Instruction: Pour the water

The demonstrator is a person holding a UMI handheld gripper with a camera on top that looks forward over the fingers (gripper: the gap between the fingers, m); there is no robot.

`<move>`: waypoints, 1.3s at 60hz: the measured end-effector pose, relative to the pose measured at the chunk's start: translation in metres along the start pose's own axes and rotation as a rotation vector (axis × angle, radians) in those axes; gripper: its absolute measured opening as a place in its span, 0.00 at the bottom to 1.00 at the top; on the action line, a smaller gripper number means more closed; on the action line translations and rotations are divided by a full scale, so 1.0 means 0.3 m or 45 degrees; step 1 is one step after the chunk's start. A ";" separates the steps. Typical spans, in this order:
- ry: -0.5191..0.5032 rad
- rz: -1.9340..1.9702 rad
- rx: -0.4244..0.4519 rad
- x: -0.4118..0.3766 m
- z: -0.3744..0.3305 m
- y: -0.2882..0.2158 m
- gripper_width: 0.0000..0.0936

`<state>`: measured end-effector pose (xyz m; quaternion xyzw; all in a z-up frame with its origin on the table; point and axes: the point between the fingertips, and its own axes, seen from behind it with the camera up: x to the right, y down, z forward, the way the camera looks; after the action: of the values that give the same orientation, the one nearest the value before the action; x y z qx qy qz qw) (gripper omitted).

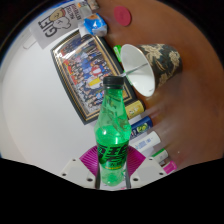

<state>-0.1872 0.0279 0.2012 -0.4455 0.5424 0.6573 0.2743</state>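
Note:
A green plastic bottle [112,125] with a black cap stands upright between my fingers. My gripper [111,165] is shut on the bottle's lower body, both magenta pads [90,160] pressing on its sides. Just beyond the bottle's cap a patterned paper cup [156,64] lies tipped on its side, its open mouth facing the bottle. Both are over a white round table [30,110].
A framed colourful picture [85,65] lies flat on the table beyond the bottle. Small boxes and packets [142,130] lie to the right of the bottle. A printed card [55,22] and a blue item [95,25] sit at the far side. A pink disc [121,16] lies beyond.

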 end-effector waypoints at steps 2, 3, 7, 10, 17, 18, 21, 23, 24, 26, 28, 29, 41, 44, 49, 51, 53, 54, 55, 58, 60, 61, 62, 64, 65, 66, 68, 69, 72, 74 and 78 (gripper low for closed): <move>0.025 -0.078 -0.011 0.001 0.006 0.002 0.36; 0.035 -0.126 -0.017 0.004 0.006 0.001 0.36; 0.092 -0.354 -0.038 -0.005 0.008 -0.001 0.36; 0.125 -0.548 -0.045 -0.037 0.002 0.000 0.36; 0.157 -1.033 -0.042 -0.153 -0.007 -0.048 0.36; 0.157 -1.105 -0.036 -0.176 -0.010 -0.058 0.36; 0.154 -1.325 -0.006 -0.253 -0.022 -0.098 0.36; 0.148 -1.463 0.011 -0.314 -0.034 -0.145 0.36; 0.158 -1.540 0.036 -0.330 -0.034 -0.156 0.36; 0.167 -1.677 0.065 -0.371 -0.044 -0.192 0.36; 0.177 -1.807 0.093 -0.408 -0.053 -0.230 0.36; 0.179 -1.868 0.111 -0.427 -0.058 -0.252 0.36; 0.386 -2.426 0.316 -0.525 -0.122 -0.647 0.36; 0.462 -2.484 0.335 -0.499 -0.128 -0.753 0.36; 0.563 -2.515 0.335 -0.427 -0.149 -0.906 0.36; 0.596 -2.512 0.331 -0.399 -0.153 -0.958 0.36; 0.617 -2.514 0.326 -0.363 -0.154 -1.007 0.36; 0.635 -2.509 0.320 -0.350 -0.158 -1.026 0.36; 0.645 -2.508 0.316 -0.334 -0.160 -1.047 0.36; 0.679 -2.501 0.305 -0.293 -0.166 -1.097 0.36; 0.690 -2.497 0.296 -0.265 -0.164 -1.123 0.36; 0.696 -2.496 0.291 -0.252 -0.166 -1.134 0.36; 0.701 -2.496 0.289 -0.237 -0.165 -1.142 0.36; 0.709 -2.493 0.279 -0.213 -0.164 -1.157 0.36; 0.711 -2.491 0.273 -0.200 -0.163 -1.164 0.36; 0.715 -2.489 0.270 -0.190 -0.163 -1.173 0.36; 0.677 -2.498 0.296 -0.201 -0.161 -1.172 0.36; 0.674 -2.501 0.300 -0.198 -0.162 -1.175 0.36; 0.669 -2.503 0.305 -0.196 -0.157 -1.177 0.36; 0.670 -2.497 0.314 -0.198 -0.154 -1.178 0.37; 0.687 -2.494 0.322 -0.197 -0.152 -1.173 0.37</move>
<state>0.1497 0.0832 0.0879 -0.7939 0.0494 -0.0397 0.6048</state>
